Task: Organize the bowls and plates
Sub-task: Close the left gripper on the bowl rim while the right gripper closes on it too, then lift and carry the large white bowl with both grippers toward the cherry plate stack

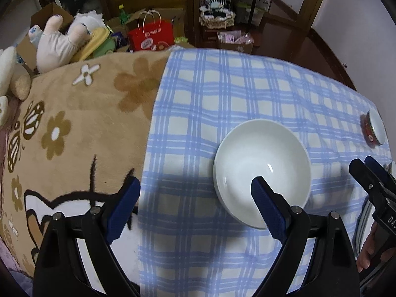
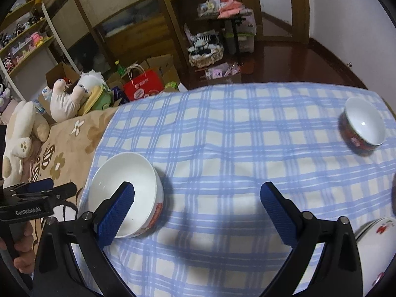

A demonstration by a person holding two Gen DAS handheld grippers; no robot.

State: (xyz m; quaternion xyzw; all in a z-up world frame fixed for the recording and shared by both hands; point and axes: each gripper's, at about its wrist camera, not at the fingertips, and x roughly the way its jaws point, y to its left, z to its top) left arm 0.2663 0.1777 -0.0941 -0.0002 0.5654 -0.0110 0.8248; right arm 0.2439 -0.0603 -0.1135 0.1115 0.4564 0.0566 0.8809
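A white bowl (image 1: 262, 165) sits on the blue checked cloth (image 1: 222, 99); it also shows in the right wrist view (image 2: 123, 188), with a red pattern outside. My left gripper (image 1: 195, 193) is open and empty above the cloth, its right finger over the bowl's near side. My right gripper (image 2: 196, 198) is open and empty, its left finger over the same bowl. A red-patterned bowl (image 2: 363, 126) stands at the far right, also in the left wrist view (image 1: 375, 130). A plate with a red print (image 2: 376, 242) lies at the right edge.
A tan flowered blanket (image 1: 74, 136) lies left of the cloth. Plush toys (image 2: 66, 99), cardboard boxes and a red paper bag (image 2: 143, 85) stand beyond the far edge. Dark wooden floor (image 2: 297, 61) lies behind.
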